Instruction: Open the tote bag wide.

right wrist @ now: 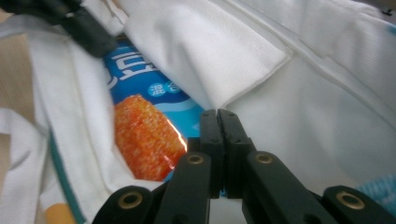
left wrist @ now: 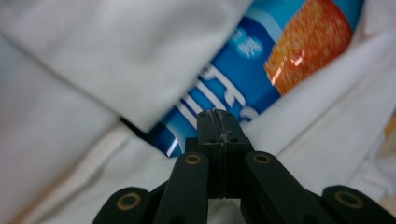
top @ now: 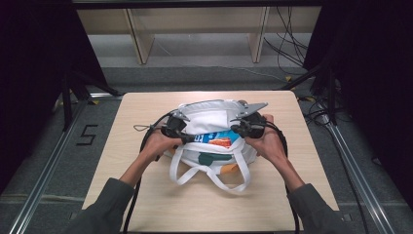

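A white tote bag [top: 207, 114] lies in the middle of the wooden table [top: 146, 195], its looped handles [top: 214, 178] toward the person. A blue snack packet with an orange picture [top: 220, 139] shows in the bag's mouth. My left gripper [top: 184, 132] is at the left side of the opening, and my right gripper [top: 243, 127] is at the right side. In the left gripper view the jaws [left wrist: 215, 116] are shut with nothing between them, their tips against the packet [left wrist: 261, 70] and the bag cloth [left wrist: 93, 60]. The right gripper [right wrist: 218, 116] is shut too, just over the packet [right wrist: 144, 135] under a fold of the bag [right wrist: 327, 93].
A wooden shelf frame [top: 195, 29] stands behind the table. Cables [top: 292, 48] lie on the floor at the back right. Metal rails run along both sides, and a "5" mark [top: 85, 135] is on the floor at the left. Bare tabletop surrounds the bag.
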A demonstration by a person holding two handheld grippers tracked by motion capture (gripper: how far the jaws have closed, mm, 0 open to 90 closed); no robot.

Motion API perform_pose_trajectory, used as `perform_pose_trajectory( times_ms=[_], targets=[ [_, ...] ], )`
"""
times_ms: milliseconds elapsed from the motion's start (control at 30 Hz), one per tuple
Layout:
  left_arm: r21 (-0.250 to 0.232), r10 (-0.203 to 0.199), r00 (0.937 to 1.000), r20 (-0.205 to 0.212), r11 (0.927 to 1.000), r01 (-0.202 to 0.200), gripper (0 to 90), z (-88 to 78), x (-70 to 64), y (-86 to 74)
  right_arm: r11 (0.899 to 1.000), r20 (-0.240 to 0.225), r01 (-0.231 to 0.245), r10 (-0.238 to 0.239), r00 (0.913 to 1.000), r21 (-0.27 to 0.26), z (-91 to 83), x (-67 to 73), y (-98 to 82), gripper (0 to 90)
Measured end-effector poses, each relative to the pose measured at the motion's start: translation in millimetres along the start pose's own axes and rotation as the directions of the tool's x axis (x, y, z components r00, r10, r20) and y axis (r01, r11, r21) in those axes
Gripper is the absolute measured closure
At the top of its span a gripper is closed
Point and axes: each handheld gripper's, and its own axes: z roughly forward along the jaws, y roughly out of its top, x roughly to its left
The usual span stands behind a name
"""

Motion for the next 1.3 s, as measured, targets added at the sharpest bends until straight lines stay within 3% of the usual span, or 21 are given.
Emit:
perform_pose_trajectory(
  times_ms=[100,200,233,267,300,367,433,533,567,733,767,833,867,900,933,967,1033,1167,1200,1267,1300],
  targets=[
    [-0.010,0.004,0.9998,0.019,0.9999,-0.004,89.2,-2.6,-5.2,-8.3,0.999,-0.021,0.014,-0.013,0.9997,0.029,16.4,-4.7,8.2,90.0],
    [-0.032,-0.010,0.9990,0.043,0.9994,0.011,89.3,-5.4,-9.2,-18.2,0.998,-0.085,0.050,-0.046,0.9953,0.048,36.3,5.6,21.8,90.0],
    [-0.032,-0.010,0.9990,0.043,0.9994,0.011,89.3,-5.4,-9.2,-18.2,0.998,-0.085,0.050,-0.046,0.9953,0.048,36.3,5.6,21.8,90.0],
    [-0.031,-0.014,0.9987,0.048,0.9994,0.016,89.4,-2.8,-11.7,-22.0,0.982,-0.068,0.134,-0.125,0.9898,0.134,58.5,8.6,27.6,90.0],
    [-0.031,-0.014,0.9987,0.048,0.9994,0.016,89.4,-2.8,-11.7,-22.0,0.978,-0.045,0.116,-0.110,0.9929,0.175,64.0,9.7,28.2,90.0],
    [-0.011,0.024,0.9988,0.043,0.9997,-0.024,89.4,-2.0,-13.5,-25.4,0.972,-0.022,0.141,-0.139,0.9900,0.188,71.5,5.9,29.6,90.0],
    [-0.020,0.017,0.9986,0.051,0.9997,-0.016,89.5,1.7,-19.9,-32.7,0.977,0.056,0.080,-0.093,0.9941,0.197,85.9,-6.2,35.5,90.0],
    [-0.010,0.035,0.9980,0.052,0.9994,-0.034,89.5,3.0,-21.2,-35.7,0.972,0.119,0.074,-0.103,0.9876,0.221,95.3,-15.5,41.7,90.0],
    [-0.007,0.037,0.9981,0.049,0.9993,-0.037,89.5,2.1,-21.7,-37.0,0.966,0.148,0.041,-0.081,0.9857,0.254,103.8,-24.4,46.3,90.0],
    [-0.025,0.026,0.9982,0.054,0.9994,-0.025,89.5,0.7,-21.4,-36.5,0.959,0.186,-0.004,-0.051,0.9812,0.283,120.4,-34.8,42.4,90.0],
    [-0.029,0.036,0.9980,0.051,0.9990,-0.035,89.2,-4.5,-19.3,-32.8,0.961,0.164,-0.015,-0.032,0.9860,0.278,120.9,-36.6,40.7,90.0],
    [-0.035,0.033,0.9984,0.046,0.9989,-0.032,88.1,-7.0,-18.5,-31.1,0.963,0.160,-0.025,-0.019,0.9869,0.268,117.4,-37.8,41.5,90.0],
    [-0.073,0.017,0.9990,0.041,0.9972,-0.013,86.4,-9.9,-17.6,-27.1,0.966,0.148,-0.035,-0.004,0.9889,0.256,112.7,-38.0,42.6,90.0],
    [-0.098,0.002,0.9995,0.032,0.9952,0.001,85.4,-13.1,-16.0,-22.7,0.983,0.116,-0.039,0.018,0.9931,0.180,95.0,-39.7,45.1,90.0],
    [-0.112,-0.004,0.9995,0.030,0.9937,0.008,85.4,-15.6,-14.0,-18.6,0.989,0.098,-0.052,0.039,0.9944,0.139,88.7,-38.9,45.4,90.0],
    [-0.139,-0.025,0.9993,0.028,0.9899,0.029,85.3,-17.7,-12.4,-12.5,0.993,0.065,-0.065,0.059,0.9961,0.096,79.0,-37.4,45.8,90.0],
    [-0.175,-0.036,0.9994,-0.002,0.9839,0.035,85.5,-22.1,-7.6,4.7,0.994,0.034,-0.069,0.066,0.9972,0.080,68.2,-35.5,46.1,90.0],
    [-0.160,-0.057,0.9943,-0.090,0.9862,0.042,85.5,-9.8,7.6,37.6,0.994,0.011,0.025,-0.026,0.9996,0.102,34.3,-21.2,27.1,90.0],
    [-0.160,-0.057,0.9943,-0.090,0.9862,0.042,85.5,-9.8,7.6,37.6,0.994,0.011,0.025,-0.026,0.9996,0.102,34.3,-21.2,27.1,90.0],
    [-0.102,-0.033,0.9883,-0.149,0.9946,0.018,85.5,2.5,15.0,46.1,0.990,0.001,0.025,-0.025,0.9997,0.135,25.0,-16.4,10.4,90.0],
    [-0.085,-0.075,0.9817,-0.175,0.9945,0.061,86.4,15.9,26.3,48.8,0.987,-0.020,0.055,-0.053,0.9984,0.151,16.7,-15.7,-3.3,90.0]
  ],
)
